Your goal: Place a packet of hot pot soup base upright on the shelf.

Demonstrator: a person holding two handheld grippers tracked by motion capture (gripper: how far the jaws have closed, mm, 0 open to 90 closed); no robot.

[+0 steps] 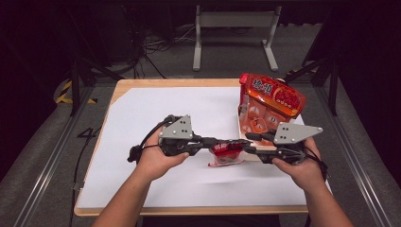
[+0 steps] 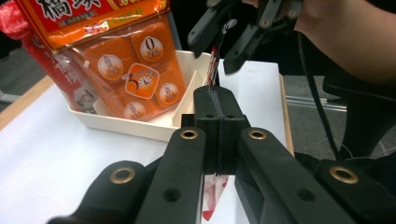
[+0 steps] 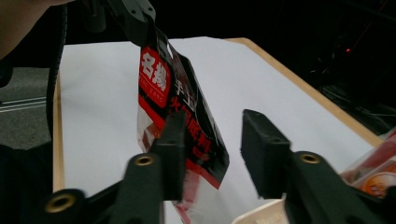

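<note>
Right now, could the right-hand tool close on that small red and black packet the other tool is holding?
Probably yes. The right tool is open, its jaws standing on either side of the packet edge, with nothing between them. The left tool holds the packet up off the table.

Right gripper (image 3: 212,154) with its black jaws parted, red and black snack packet (image 3: 180,116) hanging edge-on between them, left gripper (image 3: 128,18) pinching the packet's top, white table sheet (image 3: 261,79) below, orange bag (image 3: 376,172) at the corner

Small red-black-white foil packet (image 2: 215,65) mostly hidden behind clamped left gripper (image 2: 218,100); large orange snack bag (image 2: 100,42) top cropped.
</note>
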